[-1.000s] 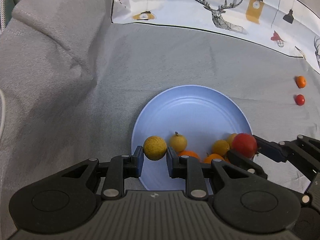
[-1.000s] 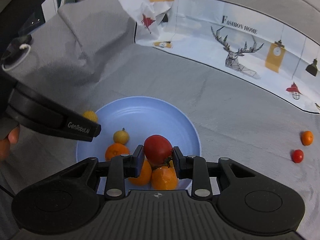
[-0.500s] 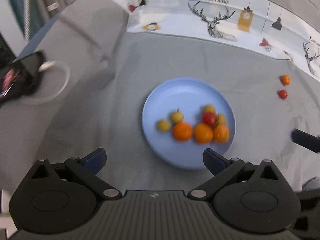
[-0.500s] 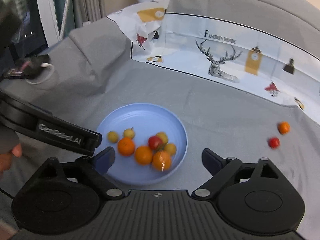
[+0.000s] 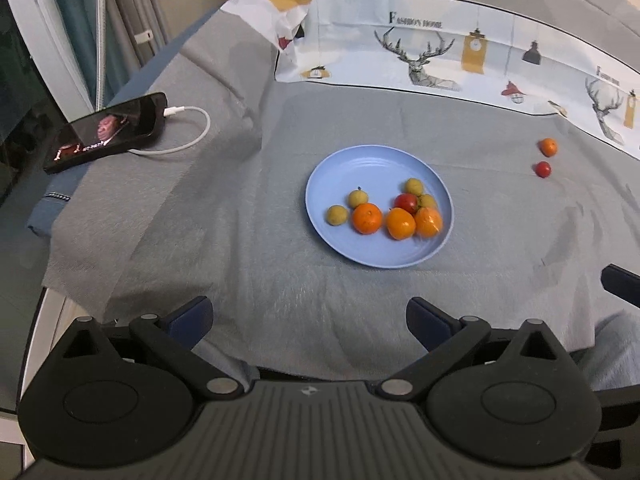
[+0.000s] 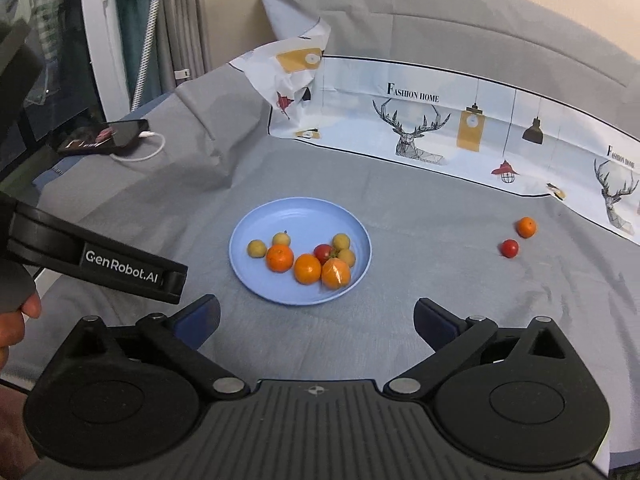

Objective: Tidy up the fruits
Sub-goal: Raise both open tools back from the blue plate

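Both tools drawn back from plate [image 5: 340,168], fruit released

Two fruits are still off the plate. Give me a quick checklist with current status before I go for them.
1. Left hand-held gripper empty, jaws wide: ok.
2. Right hand-held gripper empty, jaws still opening: ok.
3. Blue plate has bare room at its far side for more fruit: ok.
4. Small orange and small red tomato lie on the grey cloth to the right, apart from each other, nothing over them: ok.
5. Fruit on the plate settled: cannot tell; one orange looks blurred.
6. Phone and its cable, far left, clear of the path: ok.
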`<state>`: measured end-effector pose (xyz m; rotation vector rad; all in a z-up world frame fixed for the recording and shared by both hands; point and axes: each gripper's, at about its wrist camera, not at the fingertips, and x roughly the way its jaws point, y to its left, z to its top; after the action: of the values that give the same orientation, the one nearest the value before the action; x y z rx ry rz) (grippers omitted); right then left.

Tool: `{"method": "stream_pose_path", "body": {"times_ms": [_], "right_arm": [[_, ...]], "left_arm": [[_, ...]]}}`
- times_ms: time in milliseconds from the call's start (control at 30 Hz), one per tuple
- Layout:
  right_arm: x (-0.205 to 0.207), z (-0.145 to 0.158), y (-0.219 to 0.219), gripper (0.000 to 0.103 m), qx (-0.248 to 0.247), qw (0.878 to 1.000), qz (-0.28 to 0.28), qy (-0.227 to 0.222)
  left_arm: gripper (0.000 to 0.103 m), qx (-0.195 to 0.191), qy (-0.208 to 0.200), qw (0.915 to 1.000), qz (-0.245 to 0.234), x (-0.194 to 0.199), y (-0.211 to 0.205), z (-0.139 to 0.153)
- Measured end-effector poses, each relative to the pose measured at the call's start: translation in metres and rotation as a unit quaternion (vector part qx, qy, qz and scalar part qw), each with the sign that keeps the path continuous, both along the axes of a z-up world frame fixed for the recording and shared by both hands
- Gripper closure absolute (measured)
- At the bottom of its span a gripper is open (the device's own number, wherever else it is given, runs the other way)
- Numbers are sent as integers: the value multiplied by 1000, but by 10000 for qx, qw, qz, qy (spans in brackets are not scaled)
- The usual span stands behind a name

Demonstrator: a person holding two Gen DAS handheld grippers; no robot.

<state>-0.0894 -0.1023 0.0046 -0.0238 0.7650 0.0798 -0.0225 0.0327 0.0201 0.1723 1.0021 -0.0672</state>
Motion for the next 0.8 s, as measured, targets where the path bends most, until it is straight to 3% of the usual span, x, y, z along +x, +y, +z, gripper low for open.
{"method": "stream_pose_path", "body": {"times_ms": [267,800], "right_arm": [[-31,9,4,1,-90,9998,12,-154],[-54,22,3,1,-109,9990,-25,-444]], "left_arm": [[0,36,-219,9997,-78,-33,-5,13],[0,58,-449,9989,-146,-52,-7,26]]}}
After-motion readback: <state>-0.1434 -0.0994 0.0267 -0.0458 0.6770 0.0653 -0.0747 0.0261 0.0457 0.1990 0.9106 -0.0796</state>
